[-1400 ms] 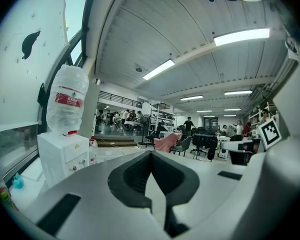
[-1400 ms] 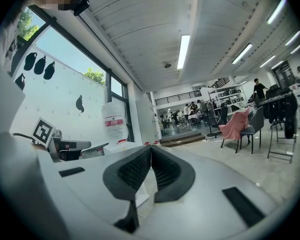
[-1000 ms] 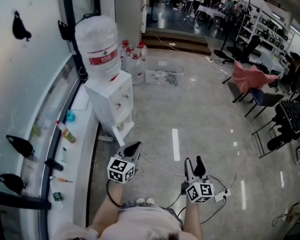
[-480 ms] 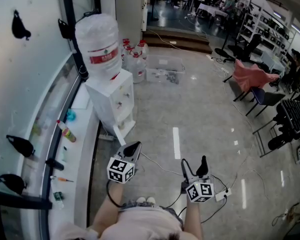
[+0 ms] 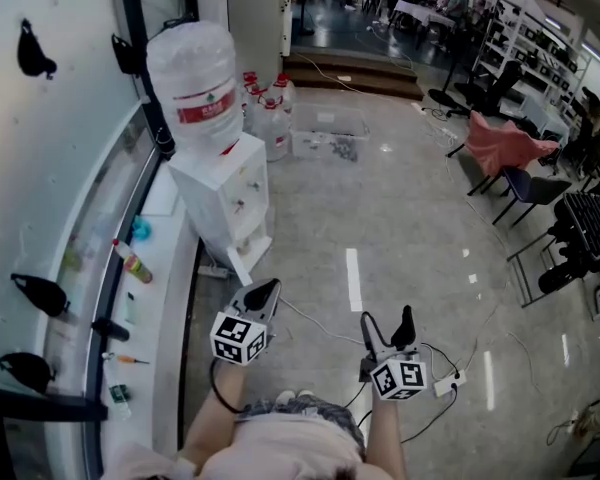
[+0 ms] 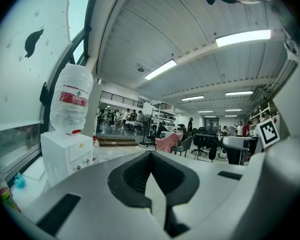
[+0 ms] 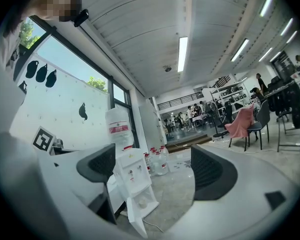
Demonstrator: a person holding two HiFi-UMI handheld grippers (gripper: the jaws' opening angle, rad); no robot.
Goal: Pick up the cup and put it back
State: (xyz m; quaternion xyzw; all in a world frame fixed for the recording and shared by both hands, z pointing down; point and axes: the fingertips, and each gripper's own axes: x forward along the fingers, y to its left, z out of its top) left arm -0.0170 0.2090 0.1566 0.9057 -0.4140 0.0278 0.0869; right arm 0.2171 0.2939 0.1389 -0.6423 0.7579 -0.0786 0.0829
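While the jaws of the right gripper [image 5: 387,318] have just been opening, now wide with nothing between, the left gripper [image 5: 265,290] is closed and empty; the likely cup [image 7: 142,202] sits far left in the open bottom compartment of the water dispenser [image 5: 225,193], not yet reached

Ahead of the left gripper [image 5: 266,291] and the right gripper [image 5: 387,320], a water dispenser [image 5: 225,203] is standing at eleven o'clock beside the window ledge [image 5: 163,200], carrying a water bottle [image 5: 192,78] on top. Spare bottles [image 5: 270,118] and a storage bin [image 5: 328,138] are sitting behind it toward twelve, while chairs [image 5: 500,153] are standing at two o'clock.
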